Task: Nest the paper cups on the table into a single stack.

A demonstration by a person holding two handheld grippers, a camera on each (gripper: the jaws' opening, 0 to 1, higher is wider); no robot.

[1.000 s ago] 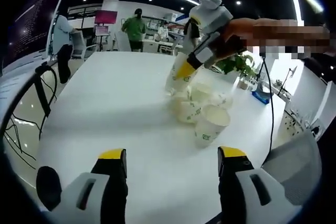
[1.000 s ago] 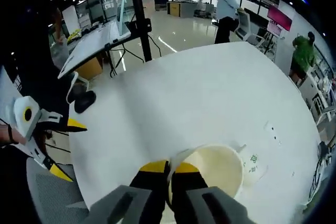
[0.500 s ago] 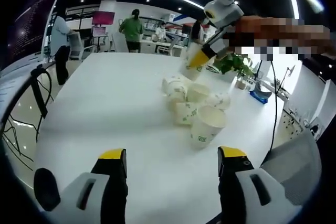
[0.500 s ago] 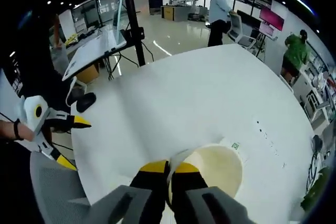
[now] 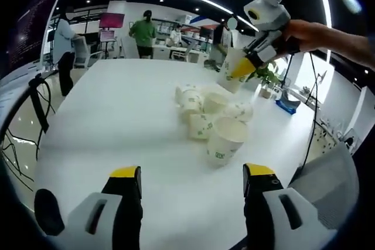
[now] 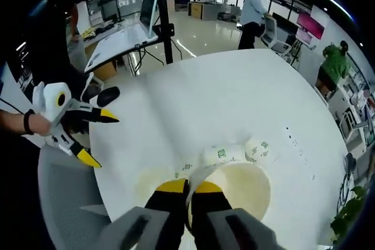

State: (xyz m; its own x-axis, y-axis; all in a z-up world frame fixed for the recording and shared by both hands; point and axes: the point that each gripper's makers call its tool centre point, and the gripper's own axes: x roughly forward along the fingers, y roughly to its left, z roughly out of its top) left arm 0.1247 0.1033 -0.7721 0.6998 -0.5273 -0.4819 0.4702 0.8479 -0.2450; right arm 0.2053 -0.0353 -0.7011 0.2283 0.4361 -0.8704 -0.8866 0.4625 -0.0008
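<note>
While right claw (image 6: 188, 187) pinches cup (image 6: 237, 188), left claw (image 5: 192, 174) gapes

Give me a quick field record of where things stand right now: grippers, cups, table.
left gripper: open, low over the table, holding nothing
right gripper: shut on the rim of a held cup, lifted above the cluster
held cup: mouth toward the right gripper's camera
cluster: several loose cups, some upright, some on their sides, not yet stacked
table: white, cups toward the far right
</note>
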